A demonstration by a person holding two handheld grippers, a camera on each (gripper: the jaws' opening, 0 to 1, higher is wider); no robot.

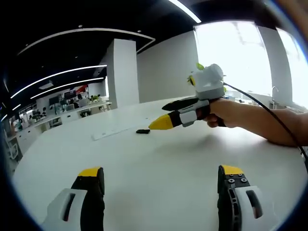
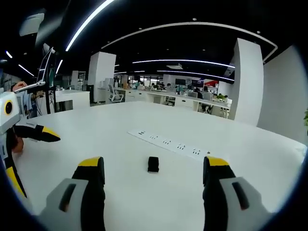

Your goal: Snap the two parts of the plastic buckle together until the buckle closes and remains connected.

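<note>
A small black buckle [image 2: 153, 164] lies flat on the white table [image 2: 120, 125], just beyond and between the jaws of my right gripper [image 2: 154, 169], which stands open with nothing in it. From this distance I cannot tell whether its two parts are joined. In the left gripper view the buckle [image 1: 143, 131] is a dark speck far ahead, and the right gripper [image 1: 159, 116], held by a hand [image 1: 231, 113], hovers right of it with jaws apart. My left gripper [image 1: 161, 172] is open and empty, low over the near table.
A long white power strip [image 2: 168, 143] lies on the table just behind the buckle, also seen as the strip [image 1: 113, 132] left of it. The left gripper [image 2: 36, 163] enters at the left edge. Office desks and a white pillar [image 2: 248, 82] stand beyond the table.
</note>
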